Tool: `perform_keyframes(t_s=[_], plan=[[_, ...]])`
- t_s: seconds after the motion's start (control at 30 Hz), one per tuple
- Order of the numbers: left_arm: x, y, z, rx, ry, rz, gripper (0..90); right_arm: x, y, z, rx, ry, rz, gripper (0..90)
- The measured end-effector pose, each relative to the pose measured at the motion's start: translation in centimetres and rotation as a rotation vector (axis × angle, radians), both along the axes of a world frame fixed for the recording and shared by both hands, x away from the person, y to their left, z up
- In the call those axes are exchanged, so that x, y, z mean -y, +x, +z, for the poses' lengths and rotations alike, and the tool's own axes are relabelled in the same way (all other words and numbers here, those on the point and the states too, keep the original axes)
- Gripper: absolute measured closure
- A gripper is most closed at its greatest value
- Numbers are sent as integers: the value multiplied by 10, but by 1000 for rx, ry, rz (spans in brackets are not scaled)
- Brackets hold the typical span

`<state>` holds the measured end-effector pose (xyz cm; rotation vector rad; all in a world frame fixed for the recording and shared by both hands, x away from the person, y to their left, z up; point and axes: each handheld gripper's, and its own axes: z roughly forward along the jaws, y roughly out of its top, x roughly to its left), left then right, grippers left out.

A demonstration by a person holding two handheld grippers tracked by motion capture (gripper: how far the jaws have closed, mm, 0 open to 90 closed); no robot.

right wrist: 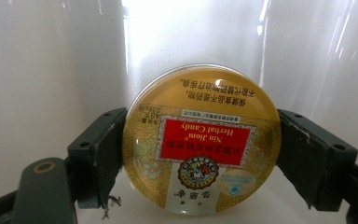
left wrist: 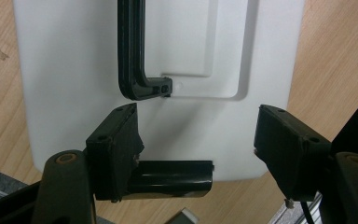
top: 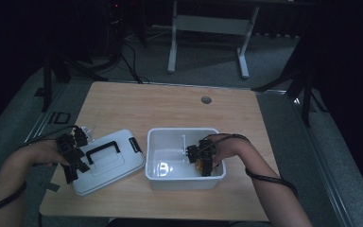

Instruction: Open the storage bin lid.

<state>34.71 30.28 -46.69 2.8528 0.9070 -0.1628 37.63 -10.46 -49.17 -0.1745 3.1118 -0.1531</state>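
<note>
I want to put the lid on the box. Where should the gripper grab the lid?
Probably by its black handle, coming from straight above. The lid lies flat on the table, and the handle stands raised across its middle, so the open left gripper could close across that bar and lift evenly.

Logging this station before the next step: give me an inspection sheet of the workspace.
Surface: light wooden table with a round grommet hole near its far edge.
Job's things: round gold Nin Jiom Herbal Candy tin; open white plastic bin; white lid with black handle, lying flat left of the bin.
Clutter: nothing seen.
Grippers: right gripper inside the bin, jaws closed on the tin's sides; left gripper open over the lid's near edge, holding nothing.
Cables: black cable along the right forearm; another from the left gripper.
Surroundings: dark room, grey floor, white desk frame beyond the table.
</note>
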Motion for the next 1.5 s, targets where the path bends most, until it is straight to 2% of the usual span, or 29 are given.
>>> perform_keyframes(t_s=[0.47,0.57,0.73,0.83,1.03,1.07,1.1,1.17,1.23,1.3,1.5], plan=[[2,0,-1,-5,9,-14,303,-1,2,-1,-16,-23,-34,179],[3,-1,0,-2,4,-10,303,-1,1,-1,-7,-39,-25,178],[2,-1,3,6,5,-9,303,0,-1,6,33,-18,-13,163],[3,-1,3,6,7,-13,303,3,-3,17,57,21,1,163],[4,-1,1,3,16,-15,303,9,-5,43,31,101,-15,126],[4,-1,1,3,16,-15,303,9,-5,43,31,101,-15,126],[4,-1,1,2,18,-15,303,10,-5,48,26,124,-29,121],[4,-1,1,2,16,-12,303,15,-7,61,44,160,-24,115],[4,-1,2,1,13,-14,303,18,-7,70,61,168,-24,115],[3,-1,2,2,10,-10,303,24,-8,80,61,198,-34,116],[4,-1,3,6,12,-11,303,37,-9,94,71,191,-63,116]])
